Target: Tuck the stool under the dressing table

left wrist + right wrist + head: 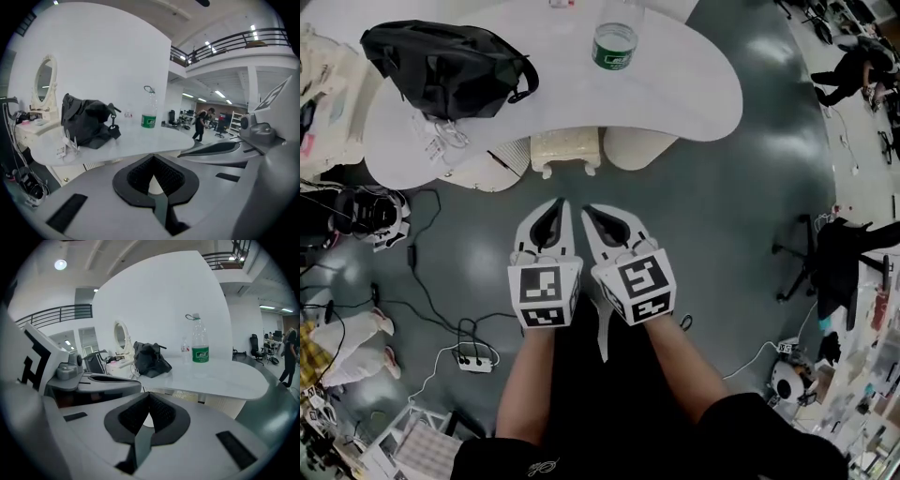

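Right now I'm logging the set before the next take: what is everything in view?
dressing table: one, white, ahead of the person
stool: one, cream, partly under the table's front edge
bag: one, black, on the table's left side
bottle: one, clear with green label, upright on the table
cables: a bundle, white, on the table by the bag
mirror: one, cream oval frame, left of the table
power strip: one, white, on the floor
office chair: one, black, right on the floor
left gripper: one, white, shut, empty
right gripper: one, white, shut, empty
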The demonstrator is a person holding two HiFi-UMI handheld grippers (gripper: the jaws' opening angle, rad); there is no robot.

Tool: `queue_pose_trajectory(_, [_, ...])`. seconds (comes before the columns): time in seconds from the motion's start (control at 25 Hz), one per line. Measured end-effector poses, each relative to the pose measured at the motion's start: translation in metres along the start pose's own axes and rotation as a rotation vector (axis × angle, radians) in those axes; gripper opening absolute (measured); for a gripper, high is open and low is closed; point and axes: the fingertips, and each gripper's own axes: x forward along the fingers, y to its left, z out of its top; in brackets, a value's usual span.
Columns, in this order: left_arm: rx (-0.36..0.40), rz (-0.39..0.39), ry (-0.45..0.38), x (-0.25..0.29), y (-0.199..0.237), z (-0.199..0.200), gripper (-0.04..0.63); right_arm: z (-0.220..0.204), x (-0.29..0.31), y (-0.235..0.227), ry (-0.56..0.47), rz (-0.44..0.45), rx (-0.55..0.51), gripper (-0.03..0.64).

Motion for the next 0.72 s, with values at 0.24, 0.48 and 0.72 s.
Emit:
queue_pose_trajectory(0.24, [0.028, 0.068, -0.039, -0.021, -0.044, 0.034, 0.003, 0.025, -0.059, -0.021, -0.047, 0.030, -0.022, 0.005])
queue_pose_trajectory(0.48, [0.051, 0.137, -0.071, -0.051, -0.119, 0.047, 0.005, 0.032, -0.136, -0.039, -0.081, 0.115, -0.107, 0.005])
queue_pose_trajectory(0.72, [0.061, 0.256, -0.137, -0.087, -0.174, 0.076, 0.004, 0.045, -0.206, -0.052, -0.141, 0.181, -0.182, 0.005])
